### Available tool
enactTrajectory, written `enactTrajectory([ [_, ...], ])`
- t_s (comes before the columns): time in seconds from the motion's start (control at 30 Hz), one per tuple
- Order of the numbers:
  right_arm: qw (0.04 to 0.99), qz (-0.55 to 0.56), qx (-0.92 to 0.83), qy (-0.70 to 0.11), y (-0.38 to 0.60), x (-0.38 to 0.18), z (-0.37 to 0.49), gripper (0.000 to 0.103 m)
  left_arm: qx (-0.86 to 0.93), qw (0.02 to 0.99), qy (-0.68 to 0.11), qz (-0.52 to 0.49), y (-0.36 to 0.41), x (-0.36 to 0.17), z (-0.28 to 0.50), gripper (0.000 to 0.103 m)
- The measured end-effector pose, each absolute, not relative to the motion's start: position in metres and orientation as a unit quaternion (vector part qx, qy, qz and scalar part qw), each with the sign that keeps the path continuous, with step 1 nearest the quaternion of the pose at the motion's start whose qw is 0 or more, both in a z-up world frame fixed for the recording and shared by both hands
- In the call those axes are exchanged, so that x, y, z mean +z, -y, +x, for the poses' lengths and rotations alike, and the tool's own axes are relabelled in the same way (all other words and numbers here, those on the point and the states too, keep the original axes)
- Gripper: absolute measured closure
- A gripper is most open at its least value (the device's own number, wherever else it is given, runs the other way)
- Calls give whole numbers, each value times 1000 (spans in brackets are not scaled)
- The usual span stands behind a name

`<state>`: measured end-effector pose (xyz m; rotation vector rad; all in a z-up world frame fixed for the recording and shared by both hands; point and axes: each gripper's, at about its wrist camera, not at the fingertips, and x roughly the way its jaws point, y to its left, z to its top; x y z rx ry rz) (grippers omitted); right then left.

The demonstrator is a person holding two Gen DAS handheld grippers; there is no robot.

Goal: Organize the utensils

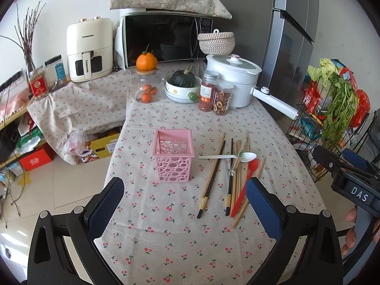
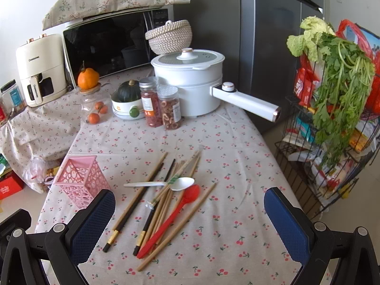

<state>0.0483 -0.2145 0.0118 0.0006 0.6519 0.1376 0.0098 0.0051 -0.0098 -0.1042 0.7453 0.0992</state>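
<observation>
Right wrist view: the right tool [image 2: 188,216] hovers wide open and empty over the counter [image 2: 237,249], as does the left tool [image 1: 185,204]. Just ahead the chopsticks [image 2: 166,204], red spoon [image 2: 175,211] and white spoon [image 2: 166,183] lie heaped; the empty pink basket [image 2: 82,180] stands left. Nothing is sorted yet; next comes pinching one utensil.

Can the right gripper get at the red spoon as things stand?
Probably yes: the right gripper is open, the red spoon lies on top of the chopsticks, nothing between.
</observation>
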Motion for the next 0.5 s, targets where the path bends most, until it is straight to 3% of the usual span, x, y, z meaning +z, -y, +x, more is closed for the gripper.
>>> enactTrajectory([
  [0.5,870,153,56,-466,270,-36,128,0,-54,893,-447,-24,17,-14,97,2],
])
